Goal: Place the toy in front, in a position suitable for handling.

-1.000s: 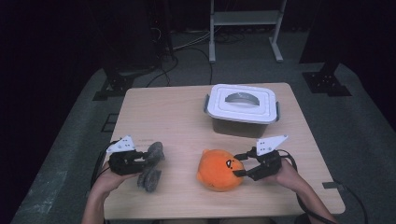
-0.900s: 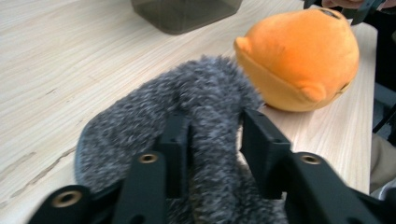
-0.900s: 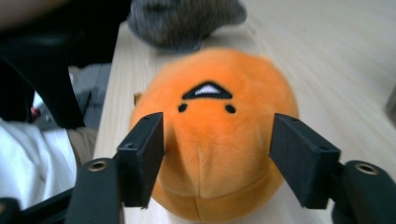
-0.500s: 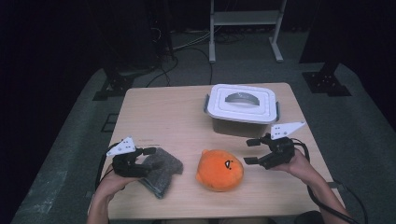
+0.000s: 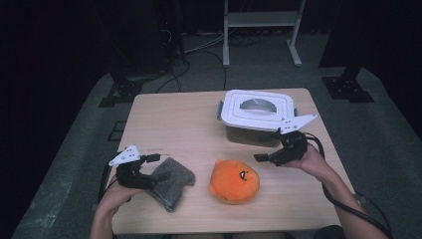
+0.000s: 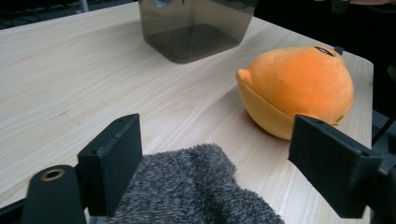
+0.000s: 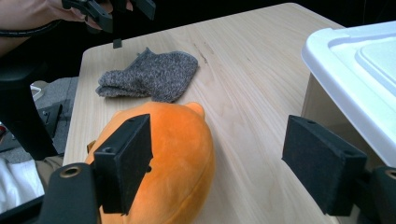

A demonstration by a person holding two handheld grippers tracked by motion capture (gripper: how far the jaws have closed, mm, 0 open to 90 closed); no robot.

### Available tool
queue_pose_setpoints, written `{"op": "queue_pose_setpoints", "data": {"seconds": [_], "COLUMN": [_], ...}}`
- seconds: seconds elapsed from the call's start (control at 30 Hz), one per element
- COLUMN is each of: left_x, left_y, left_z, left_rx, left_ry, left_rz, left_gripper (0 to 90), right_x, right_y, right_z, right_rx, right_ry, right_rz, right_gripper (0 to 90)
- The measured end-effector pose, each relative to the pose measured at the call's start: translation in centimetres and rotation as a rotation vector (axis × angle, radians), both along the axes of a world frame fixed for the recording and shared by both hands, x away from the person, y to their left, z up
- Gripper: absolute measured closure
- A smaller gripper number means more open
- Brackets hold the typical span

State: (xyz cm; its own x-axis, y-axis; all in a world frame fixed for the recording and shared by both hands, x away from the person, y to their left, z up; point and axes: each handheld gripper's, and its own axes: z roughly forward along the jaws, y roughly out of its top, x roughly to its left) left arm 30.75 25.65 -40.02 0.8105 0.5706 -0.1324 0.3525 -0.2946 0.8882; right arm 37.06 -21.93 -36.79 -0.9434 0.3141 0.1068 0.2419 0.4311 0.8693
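Dark floor and black stands ringed a pale wooden table (image 5: 169, 119), with a white shelf frame (image 5: 261, 30) standing well behind it. Near the table's far right corner sat a storage box (image 5: 256, 115) with smoky, see-through walls and a white lid (image 5: 259, 108) clipped on top; nothing could be made out inside it through the wall in the left gripper view.

Between the two hands lay an orange plush toy (image 5: 234, 181), round and soft, with a small dark face mark on top and a paler seam along its lower edge. It rested on the wood near the front edge, well apart from the box.

Left of the plush, just beside it, lay a grey knitted cloth (image 5: 171, 182), fuzzy and loosely folded, flat on the table. The left gripper (image 5: 149, 167) sat at the cloth's near left end; its jaws had just been opening and stood wide, one on each side of the cloth's end, not pressing it.

The right gripper (image 5: 266, 158) hung above the table between the plush and the box, touching neither. Its jaws had likewise been opening and stood apart with nothing between them. In its own view the plush lay below the left jaw and the box stood just beside the right one.
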Motion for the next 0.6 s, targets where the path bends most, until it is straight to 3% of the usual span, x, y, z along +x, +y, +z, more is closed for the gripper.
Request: {"op": "queue_pose_setpoints", "data": {"seconds": [0.23, 0.6], "left_x": [0.1, 0.1], "left_y": [-0.1, 0.1], "left_z": [0.3, 0.5], "left_rx": [-0.005, -0.009], "left_ry": [-0.017, -0.02], "left_rz": [-0.01, 0.0], "left_gripper": [11.8, 9.9], "right_x": [0.1, 0.9], "right_y": [0.9, 1.5], "right_z": [0.1, -0.2], "right_rx": [-0.038, -0.033], "right_ry": [-0.003, 0.007], "right_rz": [0.009, -0.002], "right_gripper": [22.0, 22.0]}}
